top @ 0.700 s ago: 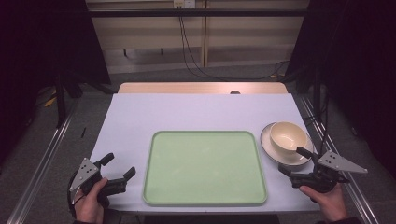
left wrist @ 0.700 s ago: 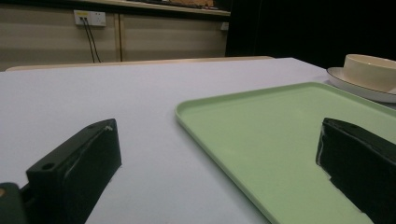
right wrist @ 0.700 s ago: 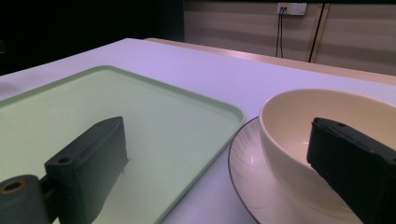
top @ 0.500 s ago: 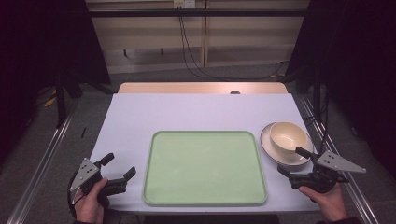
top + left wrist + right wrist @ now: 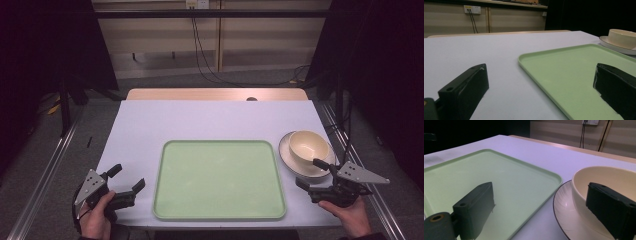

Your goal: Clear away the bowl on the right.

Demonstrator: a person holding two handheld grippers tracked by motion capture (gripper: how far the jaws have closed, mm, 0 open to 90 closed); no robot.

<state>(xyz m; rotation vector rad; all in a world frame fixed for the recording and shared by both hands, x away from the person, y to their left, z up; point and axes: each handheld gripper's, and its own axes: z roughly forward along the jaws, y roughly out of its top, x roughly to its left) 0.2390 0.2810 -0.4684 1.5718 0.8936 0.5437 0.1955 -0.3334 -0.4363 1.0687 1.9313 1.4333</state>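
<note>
A pale green tray (image 5: 220, 180) lies flat in the middle of the white table. To its right a cream bowl (image 5: 309, 146) sits on a white plate (image 5: 288, 156). My left gripper (image 5: 129, 177) rests open near the front left corner, just left of the tray. In the left gripper view its jaws (image 5: 540, 70) straddle the rim of the tray (image 5: 574, 65). My right gripper (image 5: 307, 172) is open at the plate's near edge. In the right gripper view (image 5: 540, 187), one jaw is over the tray (image 5: 486, 175) and the other against the bowl (image 5: 609, 177) on the plate (image 5: 565, 212).
The white table (image 5: 210, 120) stretches bare behind the tray to a wooden back edge (image 5: 215, 94). Metal rails (image 5: 45, 170) run along both sides. Cables (image 5: 200, 45) hang down the back wall.
</note>
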